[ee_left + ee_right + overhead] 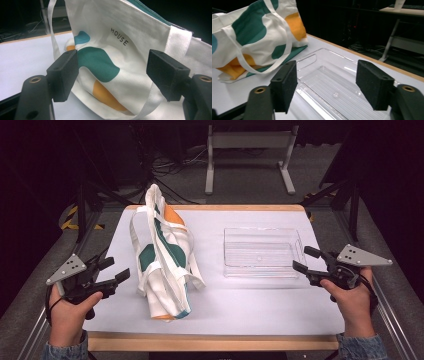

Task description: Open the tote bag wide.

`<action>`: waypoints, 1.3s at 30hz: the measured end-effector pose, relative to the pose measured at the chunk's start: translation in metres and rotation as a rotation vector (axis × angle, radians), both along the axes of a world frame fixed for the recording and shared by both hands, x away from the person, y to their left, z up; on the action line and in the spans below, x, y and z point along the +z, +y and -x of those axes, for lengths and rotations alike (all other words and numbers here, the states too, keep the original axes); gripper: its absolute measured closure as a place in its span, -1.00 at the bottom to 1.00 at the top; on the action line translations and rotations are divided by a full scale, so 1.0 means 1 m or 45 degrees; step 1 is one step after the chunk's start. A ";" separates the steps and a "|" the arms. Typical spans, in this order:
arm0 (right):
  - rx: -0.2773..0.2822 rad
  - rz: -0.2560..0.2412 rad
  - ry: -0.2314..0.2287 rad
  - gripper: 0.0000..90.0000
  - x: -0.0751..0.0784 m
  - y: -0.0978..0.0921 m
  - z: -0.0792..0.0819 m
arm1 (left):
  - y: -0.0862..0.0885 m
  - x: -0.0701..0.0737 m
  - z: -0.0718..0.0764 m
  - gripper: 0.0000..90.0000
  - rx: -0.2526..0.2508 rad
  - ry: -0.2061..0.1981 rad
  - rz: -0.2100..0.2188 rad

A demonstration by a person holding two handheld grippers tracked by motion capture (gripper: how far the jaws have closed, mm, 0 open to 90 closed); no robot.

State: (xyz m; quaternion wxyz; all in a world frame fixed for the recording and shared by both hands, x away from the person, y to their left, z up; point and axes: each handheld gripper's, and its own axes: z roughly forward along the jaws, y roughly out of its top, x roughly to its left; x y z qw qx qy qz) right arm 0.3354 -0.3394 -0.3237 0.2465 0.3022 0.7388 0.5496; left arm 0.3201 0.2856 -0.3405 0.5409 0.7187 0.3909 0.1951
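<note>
A white cloth tote bag w/ teal and orange blobs [162, 262] lies crumpled on the left half of a white table mat [250, 302], handles trailing toward the front. A clear plastic rectangular tray [262, 252] sits to its right, well apart, empty.

Left gripper [111, 271] hovers just beside the bag's left edge, jaws spread wide, holding nothing; in the left gripper view the bag [112, 65] is close between them but untouched. Right gripper [307, 261] hangs at the tray's right rim, jaws likewise apart and empty; the right gripper view looks across the tray [332, 92] toward the bag [254, 40].

Judging by this, work has barely begun: nothing grasped, bag not yet handled, tray unfilled.

Hard to tell: whether anything is inside the bag; its opening faces away. Printed text is partly hidden, "HOUSE" legible. Room beyond is dark.
</note>
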 end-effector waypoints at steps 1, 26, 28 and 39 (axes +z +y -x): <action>0.023 0.011 0.013 -0.12 -0.002 0.003 -0.001 | 0.000 0.001 0.001 -0.41 0.001 -0.003 0.003; 0.213 -0.006 0.068 -0.17 -0.015 0.038 -0.008 | -0.033 0.028 0.018 -0.49 -0.227 -0.073 -0.023; 0.222 -0.004 0.073 -0.18 -0.016 0.041 -0.008 | -0.038 0.026 0.015 -0.49 -0.240 -0.059 -0.027; 0.269 -0.023 0.086 -0.18 -0.018 0.049 -0.006 | -0.054 0.005 -0.006 -0.38 -0.306 -0.031 -0.066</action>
